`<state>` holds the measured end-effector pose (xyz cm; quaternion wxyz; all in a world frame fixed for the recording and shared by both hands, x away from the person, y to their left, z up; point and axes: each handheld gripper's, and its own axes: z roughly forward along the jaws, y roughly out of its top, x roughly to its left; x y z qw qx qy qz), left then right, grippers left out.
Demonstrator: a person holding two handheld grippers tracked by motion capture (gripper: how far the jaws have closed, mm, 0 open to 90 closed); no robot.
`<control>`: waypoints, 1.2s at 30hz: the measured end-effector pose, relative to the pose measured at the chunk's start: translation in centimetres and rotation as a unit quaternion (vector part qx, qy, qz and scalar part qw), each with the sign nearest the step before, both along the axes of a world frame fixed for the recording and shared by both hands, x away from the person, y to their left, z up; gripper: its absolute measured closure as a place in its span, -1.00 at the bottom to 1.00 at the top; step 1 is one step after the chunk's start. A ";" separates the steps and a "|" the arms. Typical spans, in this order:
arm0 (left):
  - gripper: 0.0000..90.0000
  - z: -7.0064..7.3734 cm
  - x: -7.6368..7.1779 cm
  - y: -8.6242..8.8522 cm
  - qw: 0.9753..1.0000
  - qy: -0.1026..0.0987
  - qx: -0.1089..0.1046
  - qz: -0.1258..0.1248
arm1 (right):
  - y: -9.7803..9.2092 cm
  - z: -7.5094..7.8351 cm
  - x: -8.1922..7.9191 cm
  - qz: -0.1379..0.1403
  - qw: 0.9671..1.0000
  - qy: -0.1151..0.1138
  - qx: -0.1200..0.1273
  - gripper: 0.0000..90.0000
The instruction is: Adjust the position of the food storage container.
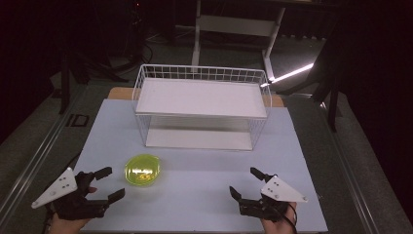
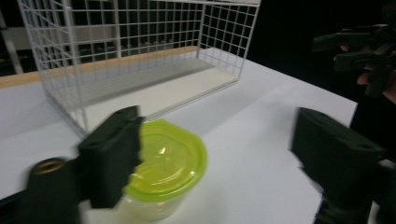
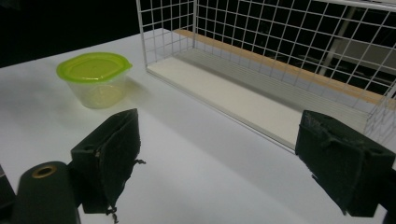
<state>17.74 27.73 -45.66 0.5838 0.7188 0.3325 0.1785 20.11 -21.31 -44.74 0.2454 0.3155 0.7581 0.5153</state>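
A clear plastic container with a lime-green lid (image 1: 142,170) stands on the white table (image 1: 204,195), left of centre. It also shows in the left gripper view (image 2: 168,163) and the right gripper view (image 3: 95,77). My left gripper (image 1: 113,184) is open just left of the container, its jaws wide apart with the container partly behind the left jaw. My right gripper (image 1: 245,182) is open near the table's front right, holding nothing. A white wire rack (image 1: 202,105) with two shelves stands at the back.
The rack's lower shelf (image 3: 243,100) is bare and open toward the front. A wooden strip (image 1: 119,92) runs behind the table. Dark floor and table legs (image 1: 197,34) lie beyond. The right gripper appears far off in the left gripper view (image 2: 362,51).
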 end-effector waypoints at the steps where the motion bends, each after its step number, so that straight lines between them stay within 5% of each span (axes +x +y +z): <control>1: -0.47 -0.1 0.2 0.2 1.000 0.002 0.003 0.003 | 0.0 0.0 0.0 -0.001 1.000 -0.001 0.000 -0.69; 3: -0.22 -0.4 0.6 0.6 1.000 0.006 0.013 0.001 | 0.1 0.0 0.1 0.001 1.000 -0.003 -0.003 -0.69; 8: 0.35 -1.4 1.7 1.4 0.998 0.035 0.045 0.042 | 0.2 -0.3 0.3 0.007 1.000 0.003 -0.004 -0.69; 10: 0.50 -1.7 2.0 1.6 0.996 0.045 0.057 0.056 | 0.2 -0.3 0.3 0.007 1.000 0.003 -0.004 -0.69; 12: 0.68 -2.6 2.9 2.2 0.991 0.071 0.090 0.068 | 0.3 -0.3 0.4 0.009 1.000 0.005 -0.003 -0.69; 16: 0.84 -3.1 3.3 2.3 0.988 0.082 0.111 0.073 | 0.3 -0.4 0.4 0.009 1.000 0.005 -0.004 -0.69; 17: 0.97 -4.2 4.0 2.1 0.982 0.104 0.142 0.074 | 0.3 -0.5 0.4 0.013 1.000 0.002 -0.010 -0.69; 19: 1.00 -5.0 4.5 1.7 0.974 0.118 0.179 0.069 | 0.3 -0.7 0.5 0.015 1.000 0.006 -0.010 -0.69; 22: 1.00 -5.6 4.9 1.3 0.970 0.133 0.195 0.065 | 0.2 -0.8 0.6 0.015 1.000 0.012 -0.008 -0.69; 31: 1.00 -6.4 6.1 -0.3 0.972 0.149 0.176 0.039 | 0.1 -0.9 0.7 0.018 1.000 0.020 0.002 -0.69; 36: 1.00 -6.8 7.1 -1.6 0.971 0.153 0.182 0.024 | 0.1 -1.0 0.8 0.019 1.000 0.024 0.002 -0.68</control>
